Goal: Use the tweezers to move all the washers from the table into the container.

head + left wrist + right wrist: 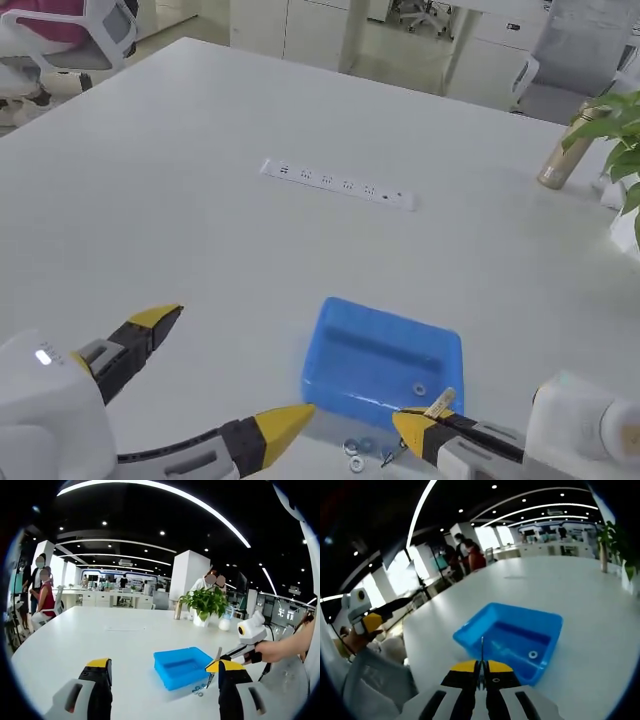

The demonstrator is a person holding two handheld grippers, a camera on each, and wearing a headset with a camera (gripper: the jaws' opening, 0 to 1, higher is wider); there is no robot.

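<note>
Left gripper [222,372], black jaws with yellow tips, stands wide open and empty in the head view. The right gripper [418,425] has its jaws pinched together on the thin steel tweezers [393,452]. The tweezers' long axis runs out of that gripper toward the left gripper and down to the white tabletop [200,200]. A few small silver ring washers [356,452] lie on the table just beside the tweezer tips, between the two grippers and much nearer the right one. The shallow rectangular blue plastic container [345,345] sits just beyond them, with one washer in the container [418,390] already. So the coming move looks like a short dip from the right side, then a lift forward over the container's near wall. How many washers remain is hard to count, and the lower frame edge cuts close to them.

From the left gripper view, the container lies ahead between this gripper's spread jaws. The right gripper comes in from the right, with the tweezers slanting down in front of the container's right corner. The loose washers are tiny specks at the tips. Whether the tips touch one, I cannot tell.

From the right gripper view, the tweezers rise straight from the closed jaws and line up with the container's near wall. The single washer inside lies ahead and to the right. The gripper's own body covers the table beneath the tips.
</note>
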